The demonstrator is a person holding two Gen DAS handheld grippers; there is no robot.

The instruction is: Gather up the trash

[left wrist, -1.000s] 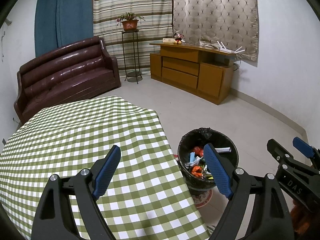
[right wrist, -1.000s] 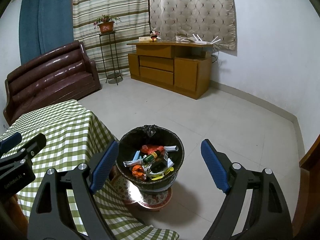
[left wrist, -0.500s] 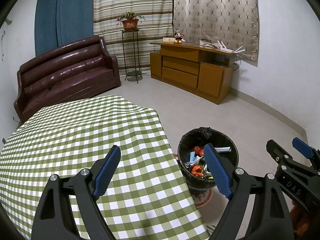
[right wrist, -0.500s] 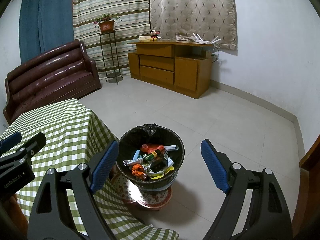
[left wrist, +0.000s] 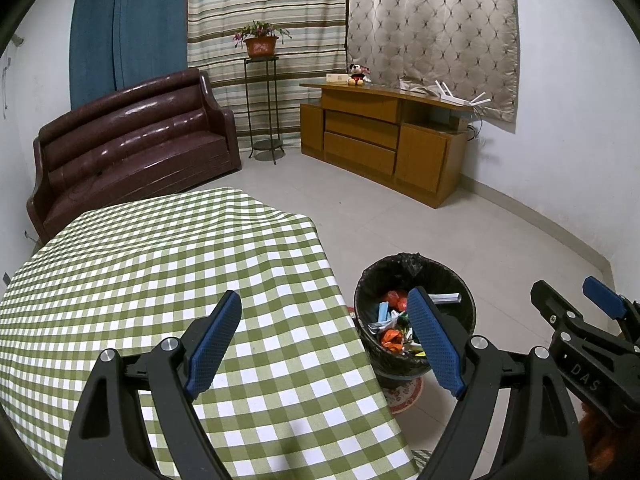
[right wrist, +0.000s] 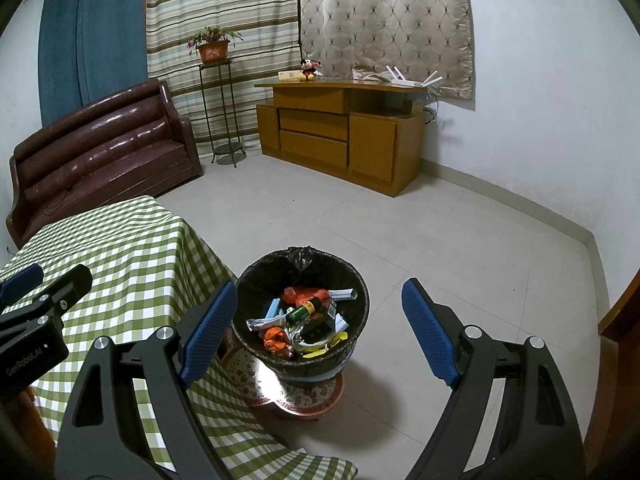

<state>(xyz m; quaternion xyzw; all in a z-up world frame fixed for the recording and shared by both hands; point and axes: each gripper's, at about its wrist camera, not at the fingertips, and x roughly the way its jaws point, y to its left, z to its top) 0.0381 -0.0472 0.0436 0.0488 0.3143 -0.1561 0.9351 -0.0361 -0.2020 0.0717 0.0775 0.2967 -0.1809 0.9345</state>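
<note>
A black-lined trash bin (right wrist: 352,280) stands on a patterned stool beside the table, holding several pieces of trash (right wrist: 304,320): wrappers, a small bottle, orange scraps. The same bin (left wrist: 464,300) shows at lower right in the left wrist view. My left gripper (left wrist: 324,336) hovers open over the green checked tablecloth (left wrist: 160,280) near its right edge, nothing between its blue pads. My right gripper (right wrist: 316,332) hangs open above and in front of the bin, empty. Each gripper shows at the edge of the other's view.
A brown leather sofa (left wrist: 132,140) stands at the back left, a plant on a metal stand (left wrist: 260,40) beside it, and a wooden sideboard (left wrist: 380,140) along the back wall. Pale tiled floor (right wrist: 460,248) stretches right of the bin. A wooden edge (right wrist: 624,312) shows far right.
</note>
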